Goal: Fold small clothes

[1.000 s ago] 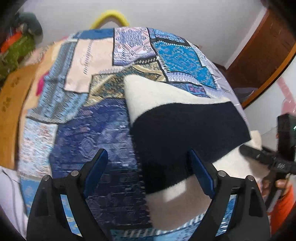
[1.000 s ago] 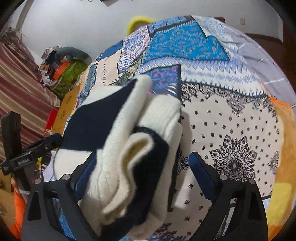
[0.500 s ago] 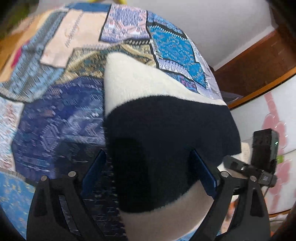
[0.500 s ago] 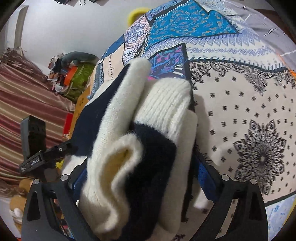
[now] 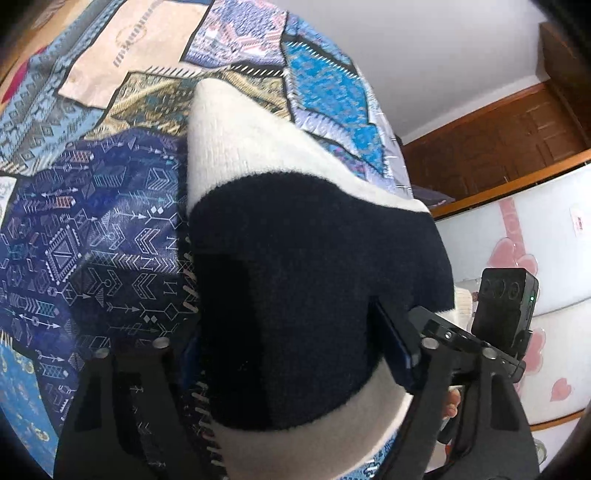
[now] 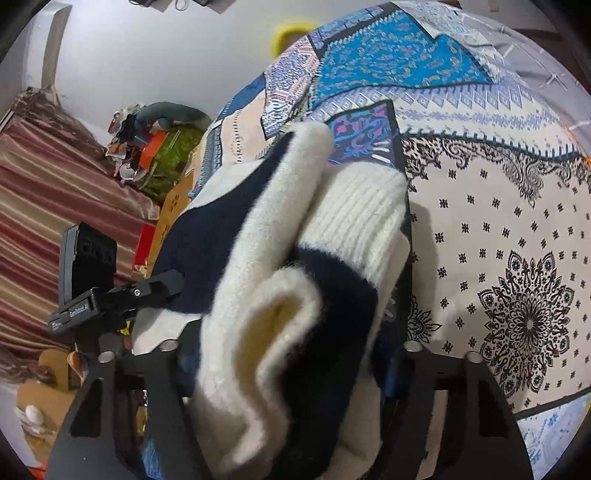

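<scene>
A folded cream and navy striped knit sweater (image 5: 295, 258) lies on the patchwork bedspread (image 5: 92, 240). My left gripper (image 5: 290, 343) straddles its near navy edge, and its jaws are closing with the fabric squeezed between the blue pads. In the right wrist view the sweater's (image 6: 351, 221) bunched, layered end bulges up between the fingers of my right gripper (image 6: 286, 354). Those jaws are closing too, and the pads are mostly buried in the knit. Each gripper shows in the other's view: the right gripper (image 5: 480, 332) and the left gripper (image 6: 110, 295).
The bedspread (image 6: 498, 221) stretches far beyond the sweater. A wooden door (image 5: 498, 147) and a white cabinet with pink hearts (image 5: 535, 240) stand to the right. A striped curtain (image 6: 55, 203), a clutter pile (image 6: 155, 136) and a yellow hoop (image 6: 288, 31) lie beyond the bed.
Both grippers' jaws have narrowed onto the sweater. The left gripper has dropped closer and rolled, so the navy band now fills its view. The right gripper has kept its place.
</scene>
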Demonstrator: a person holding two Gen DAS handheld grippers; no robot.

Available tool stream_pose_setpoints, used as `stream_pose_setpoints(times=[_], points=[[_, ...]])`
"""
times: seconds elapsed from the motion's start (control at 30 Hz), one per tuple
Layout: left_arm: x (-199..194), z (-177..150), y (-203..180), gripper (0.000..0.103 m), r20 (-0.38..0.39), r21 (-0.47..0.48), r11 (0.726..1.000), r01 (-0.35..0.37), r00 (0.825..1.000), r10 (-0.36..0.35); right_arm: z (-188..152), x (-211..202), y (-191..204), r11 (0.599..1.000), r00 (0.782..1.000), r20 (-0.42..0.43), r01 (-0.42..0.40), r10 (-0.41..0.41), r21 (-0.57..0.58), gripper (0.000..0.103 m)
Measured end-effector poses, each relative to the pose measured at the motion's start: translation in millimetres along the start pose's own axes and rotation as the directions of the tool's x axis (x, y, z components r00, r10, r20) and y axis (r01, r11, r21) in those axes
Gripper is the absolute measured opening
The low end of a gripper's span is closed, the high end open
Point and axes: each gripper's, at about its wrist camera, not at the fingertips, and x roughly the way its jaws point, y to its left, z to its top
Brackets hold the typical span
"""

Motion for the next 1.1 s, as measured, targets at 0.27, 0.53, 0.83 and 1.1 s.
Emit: stream_pose_setpoints(times=[0.27, 0.53, 0.83, 1.1], points=[[-36.8, -5.8, -10.7, 0.062, 0.062, 0.044, 0.999, 0.013, 0.998, -0.016, 5.5, -10.9, 33.7, 0.996, 0.999, 0.045, 0.031, -0.028, -0.079, 0.052], [-96.7, -13.9, -10.1, 0.062, 0.173, 0.090, 0.995, -0.038, 0.985, 0.022, 13.7, -6.6, 78.7, 0.991, 0.997, 0.071, -0.011, 0.021, -0.133, 0.052], [-105.9, -25.1, 41.6, 0.062, 0.160, 0.013, 0.997, -0.070, 0.985, 0.067, 4.9, 41.8, 94.9, 0.993, 0.999, -0.003, -0.040, 0.040, -0.113, 0.052], [-75.6, -42.9, 86.4, 0.064, 0.093, -0.069, 0.997, -0.045, 0.994, 0.051, -10.1, 67.4, 82.2, 0.991, 0.999, -0.047, 0.004, -0.010, -0.131, 0.054]])
